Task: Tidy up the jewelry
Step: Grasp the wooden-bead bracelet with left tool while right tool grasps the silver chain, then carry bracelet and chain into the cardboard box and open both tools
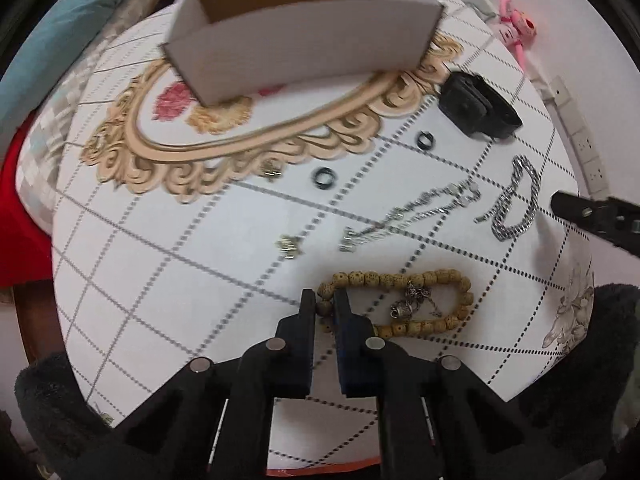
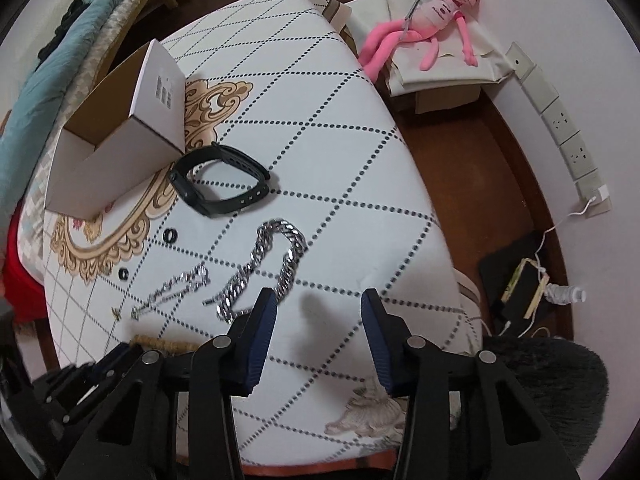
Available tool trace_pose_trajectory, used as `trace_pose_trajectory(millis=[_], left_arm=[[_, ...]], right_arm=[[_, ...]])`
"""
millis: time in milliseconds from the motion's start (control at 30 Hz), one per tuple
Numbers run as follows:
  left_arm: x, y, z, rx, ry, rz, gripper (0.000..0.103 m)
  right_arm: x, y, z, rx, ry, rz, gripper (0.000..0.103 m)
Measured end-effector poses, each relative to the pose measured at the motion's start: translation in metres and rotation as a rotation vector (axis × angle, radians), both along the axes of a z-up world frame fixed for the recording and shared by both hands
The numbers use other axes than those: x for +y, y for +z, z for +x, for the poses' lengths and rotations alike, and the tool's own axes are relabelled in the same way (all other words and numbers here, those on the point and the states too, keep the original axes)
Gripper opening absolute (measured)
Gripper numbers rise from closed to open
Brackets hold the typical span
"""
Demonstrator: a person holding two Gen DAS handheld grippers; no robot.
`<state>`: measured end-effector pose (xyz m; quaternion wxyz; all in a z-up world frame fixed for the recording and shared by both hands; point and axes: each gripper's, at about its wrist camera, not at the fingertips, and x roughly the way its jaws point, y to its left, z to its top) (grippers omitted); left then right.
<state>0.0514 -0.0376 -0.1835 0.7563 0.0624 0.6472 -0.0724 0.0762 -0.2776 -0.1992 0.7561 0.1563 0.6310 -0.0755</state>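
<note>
The left gripper (image 1: 325, 305) points down at the table (image 1: 168, 280) with its jaws pinched on the near-left end of the wooden bead bracelet (image 1: 404, 278); a bead sits between the fingertips. A small silver charm (image 1: 412, 300) lies inside the bracelet's loop, right of the fingers. The right gripper (image 2: 318, 300) stands partly spread over bare cloth, nothing between its fingers; its left fingertip is just beside the thick silver chain (image 2: 264, 264). Beyond lie a thin silver chain (image 1: 412, 212), two dark rings (image 1: 322, 176), a black watch (image 2: 218, 184) and, farthest, the open cardboard box (image 1: 288, 40).
</note>
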Motion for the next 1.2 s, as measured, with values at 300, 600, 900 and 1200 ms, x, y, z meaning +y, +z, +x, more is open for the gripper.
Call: trace_pose_trajectory(millis=[300, 600, 900, 1200], left_arm=[[0.06, 0.014, -0.005, -0.094, 0.059, 0.064, 0.006], [0.049, 0.031, -0.001, -0.135, 0.051, 0.023, 0.006], [0.042, 0.086, 0.001, -0.208, 0.046, -0.076, 0.006], [0.04, 0.159, 0.037, -0.315, 0.039, -0.2, 0.006]], right_arm=[[0.039, -0.02, 0.012, 0.008, 0.031, -0.151, 0.046], [0.057, -0.011, 0.002, -0.071, 0.083, -0.072, 0.004], [0.058, 0.045, -0.016, -0.202, 0.118, 0.063, 0.004], [0.055, 0.113, 0.017, -0.325, 0.182, 0.17, 0.004]])
